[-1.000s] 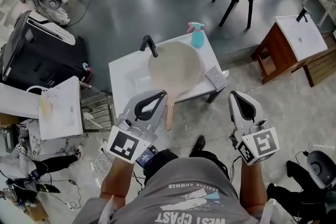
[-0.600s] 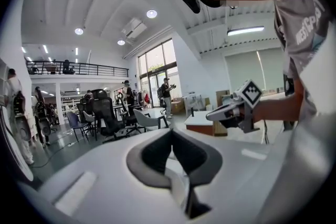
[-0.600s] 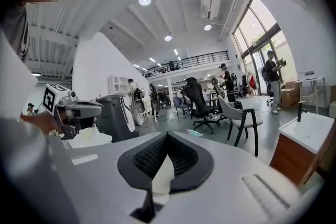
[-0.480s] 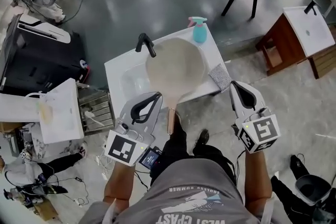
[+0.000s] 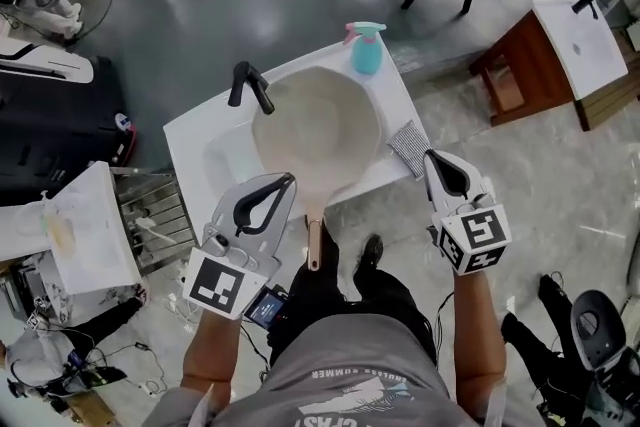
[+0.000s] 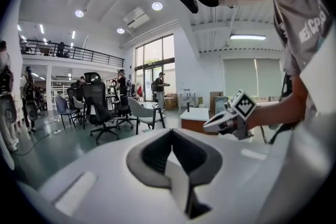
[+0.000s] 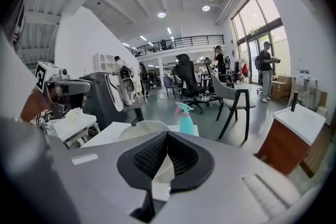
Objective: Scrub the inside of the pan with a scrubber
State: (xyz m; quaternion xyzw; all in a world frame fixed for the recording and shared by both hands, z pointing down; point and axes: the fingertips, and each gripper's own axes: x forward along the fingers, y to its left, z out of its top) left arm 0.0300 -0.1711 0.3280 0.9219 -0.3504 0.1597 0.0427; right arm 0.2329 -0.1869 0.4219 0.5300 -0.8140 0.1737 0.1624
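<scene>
Overhead alone, scrubber (image 5: 411, 147) beside pan (image 5: 318, 130)

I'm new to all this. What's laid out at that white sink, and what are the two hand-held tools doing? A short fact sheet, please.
Pan: lies in the white sink, handle toward the person
Scrubber: grey pad on the sink's right edge, not held
Spray bottle: teal, upright behind the pan
Faucet: black, back left
Left gripper: shut, empty, near the handle
Right gripper: shut, empty, by the scrubber
</scene>
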